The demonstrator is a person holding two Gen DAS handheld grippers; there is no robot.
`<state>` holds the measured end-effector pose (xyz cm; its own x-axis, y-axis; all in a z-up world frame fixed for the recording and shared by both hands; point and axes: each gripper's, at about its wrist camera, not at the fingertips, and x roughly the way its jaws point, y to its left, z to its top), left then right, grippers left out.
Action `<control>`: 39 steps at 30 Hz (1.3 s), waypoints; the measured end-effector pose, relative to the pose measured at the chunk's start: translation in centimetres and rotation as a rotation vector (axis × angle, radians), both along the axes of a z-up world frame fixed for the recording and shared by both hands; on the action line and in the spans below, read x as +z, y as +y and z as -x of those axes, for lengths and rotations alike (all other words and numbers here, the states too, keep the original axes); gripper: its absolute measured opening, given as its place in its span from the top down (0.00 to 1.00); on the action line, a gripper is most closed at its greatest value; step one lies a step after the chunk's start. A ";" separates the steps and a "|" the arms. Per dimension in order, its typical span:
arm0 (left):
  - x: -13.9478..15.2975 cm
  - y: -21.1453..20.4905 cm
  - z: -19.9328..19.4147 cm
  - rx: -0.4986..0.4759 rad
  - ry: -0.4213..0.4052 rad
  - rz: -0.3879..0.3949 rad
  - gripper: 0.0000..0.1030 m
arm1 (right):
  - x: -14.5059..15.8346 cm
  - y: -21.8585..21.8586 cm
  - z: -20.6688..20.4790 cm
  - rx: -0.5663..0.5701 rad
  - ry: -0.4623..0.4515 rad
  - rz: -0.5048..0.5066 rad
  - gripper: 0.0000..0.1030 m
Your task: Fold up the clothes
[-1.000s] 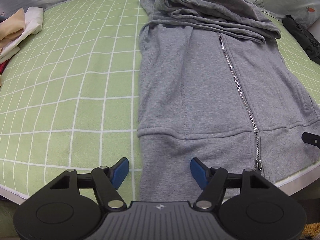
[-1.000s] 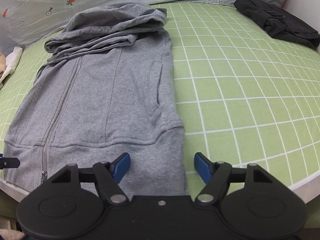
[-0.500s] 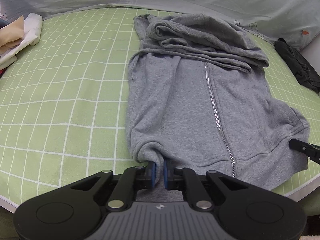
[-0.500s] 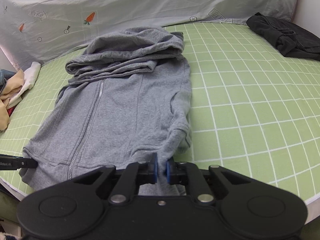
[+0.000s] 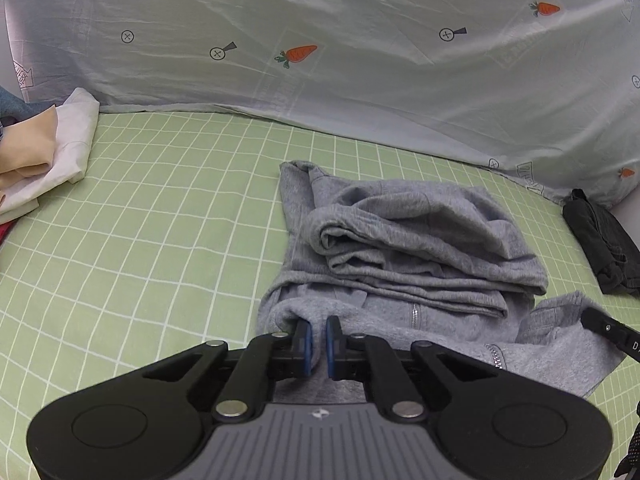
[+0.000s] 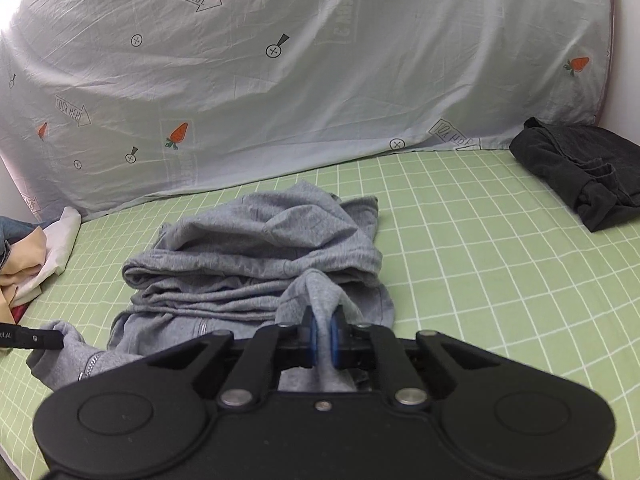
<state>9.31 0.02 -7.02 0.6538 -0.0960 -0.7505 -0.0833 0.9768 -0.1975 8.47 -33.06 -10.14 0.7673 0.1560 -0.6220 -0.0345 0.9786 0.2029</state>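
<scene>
**Both grippers pinching the grey hoodie's hem**

The grey zip hoodie (image 5: 404, 256) lies on the bed, on the green checked sheet (image 5: 160, 248), its hood and sleeves bunched in folds at the far end. Its near hem is lifted off the sheet and doubled toward the bunched part, so the zipper (image 5: 415, 314) shows only in short stretches.

My left gripper (image 5: 317, 338) is clamped on the hem's left corner, grey cloth pressed between the blue pads (image 5: 306, 344). My right gripper (image 6: 323, 336) is closed tight on the hem's right corner, a peak of fabric rising just ahead of its fingers. Each gripper's black tip shows at the edge of the other's view, touching the hoodie.

Well to the right, near the bed's edge, lies a dark folded garment (image 6: 580, 176). At the left edge sits a pile of cream and white clothes (image 5: 44, 152). Behind everything hangs a pale sheet printed with carrots and arrows (image 5: 320, 60).
</scene>
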 end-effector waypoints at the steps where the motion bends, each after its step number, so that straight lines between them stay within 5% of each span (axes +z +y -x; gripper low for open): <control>1: 0.5 0.1 -0.8 0.003 -0.013 0.007 0.93 | 0.3 -0.2 -0.9 -0.010 -0.011 -0.005 0.94; 8: 3.2 0.8 -9.1 0.004 -0.113 0.046 0.93 | 2.0 -1.6 -7.9 -0.068 -0.081 -0.060 0.94; 16: -2.2 3.0 -18.6 0.062 0.005 0.090 0.92 | -3.3 -1.3 -18.3 -0.100 0.078 -0.061 0.92; 19: -3.1 4.4 -20.0 0.086 0.023 0.126 0.88 | -4.2 -1.5 -20.5 -0.114 0.084 -0.072 0.78; 21: -3.4 5.2 -20.4 0.114 0.032 0.187 0.84 | -3.9 -2.1 -21.5 -0.145 0.066 -0.070 0.56; 23: -3.6 5.8 -20.4 0.132 0.034 0.231 0.82 | -3.5 -2.9 -22.3 -0.178 0.053 -0.075 0.54; 26: -3.2 6.2 -19.6 0.148 0.014 0.244 0.74 | -2.9 -3.6 -22.1 -0.213 0.041 -0.061 0.42; 29: -2.0 7.0 -17.6 0.241 -0.060 0.184 0.35 | -2.6 -3.9 -20.5 -0.236 0.039 -0.039 0.36; 34: -2.1 7.8 -16.2 0.203 -0.045 0.159 0.32 | -3.0 -3.9 -17.1 -0.268 0.074 -0.067 0.35; 39: -4.8 5.5 -15.9 0.114 0.055 0.132 0.31 | -4.2 -3.5 -15.2 -0.271 0.114 -0.101 0.50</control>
